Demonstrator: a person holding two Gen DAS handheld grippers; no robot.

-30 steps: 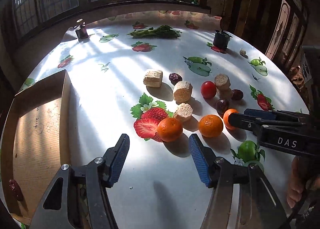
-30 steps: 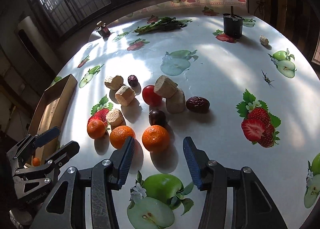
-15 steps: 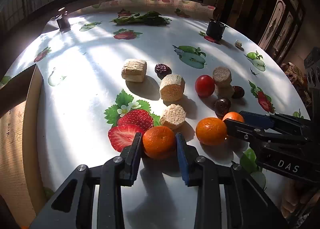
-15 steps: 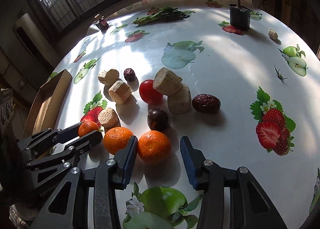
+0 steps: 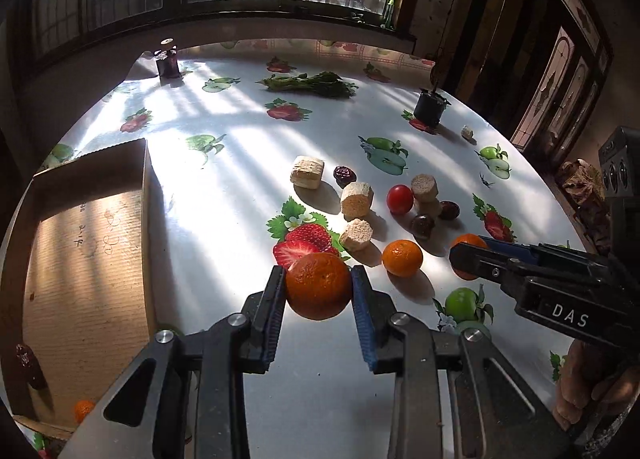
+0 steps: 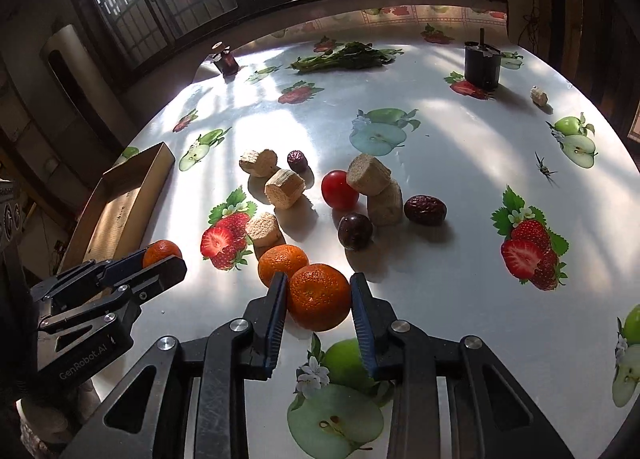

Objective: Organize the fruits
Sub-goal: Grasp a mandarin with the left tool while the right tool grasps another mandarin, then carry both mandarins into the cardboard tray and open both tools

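My left gripper is shut on a tangerine, held just over the strawberry print. In the right wrist view, the jaws of my right gripper are closing, with their pads pressed on another tangerine. A third tangerine lies on the cloth, touching the left side of that one. Beyond it sit a red tomato, a dark plum and two dried dates. A cardboard box lies to the left, with a date and a small orange fruit inside.
Several beige cork-like blocks stand among the fruit. At the far side are a bunch of greens, a black pot and a small dark bottle. The round table's edge curves away on the right.
Both grippers moved onto their tangerines and closed on them, the left first and the right just now. Both views have since pulled back and up, and the left tangerine has come off the cloth.
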